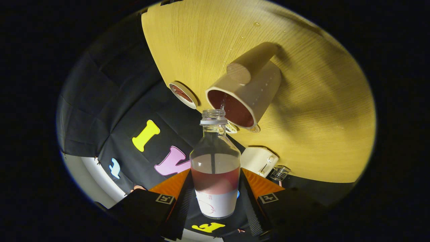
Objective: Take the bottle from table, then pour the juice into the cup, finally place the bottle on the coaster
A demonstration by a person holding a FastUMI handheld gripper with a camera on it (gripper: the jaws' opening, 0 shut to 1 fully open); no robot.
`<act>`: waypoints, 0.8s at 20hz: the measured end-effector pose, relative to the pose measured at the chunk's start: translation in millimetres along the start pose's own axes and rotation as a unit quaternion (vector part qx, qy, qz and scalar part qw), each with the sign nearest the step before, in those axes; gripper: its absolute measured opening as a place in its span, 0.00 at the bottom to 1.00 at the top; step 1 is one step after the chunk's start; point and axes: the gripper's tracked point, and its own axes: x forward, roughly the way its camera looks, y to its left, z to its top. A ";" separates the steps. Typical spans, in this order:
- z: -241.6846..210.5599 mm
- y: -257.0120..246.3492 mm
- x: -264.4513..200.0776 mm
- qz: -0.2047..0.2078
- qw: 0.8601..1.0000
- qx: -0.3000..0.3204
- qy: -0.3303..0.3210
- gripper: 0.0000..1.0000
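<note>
The hand-held gripper clamps the half-full juice bottle, its mouth beside the juice-filled cup.

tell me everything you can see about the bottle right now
The bottle is clear, plastic or glass by its look, with a narrow threaded neck, no cap and a white label round its lower body. Reddish juice fills part of it, its surface slanted, so the bottle is tipped. It sits between the gripper fingers, which press on its sides. Its open mouth points at the rim of the cup, which already holds red juice; a thin trickle shows at the mouth.
</note>
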 end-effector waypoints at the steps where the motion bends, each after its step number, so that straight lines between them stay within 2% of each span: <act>1: 0.2 -0.3 -1.2 0.002 1.000 0.005 0.000 0.75; 16: -16.3 5.8 -1.8 0.025 0.999 0.034 0.013 0.75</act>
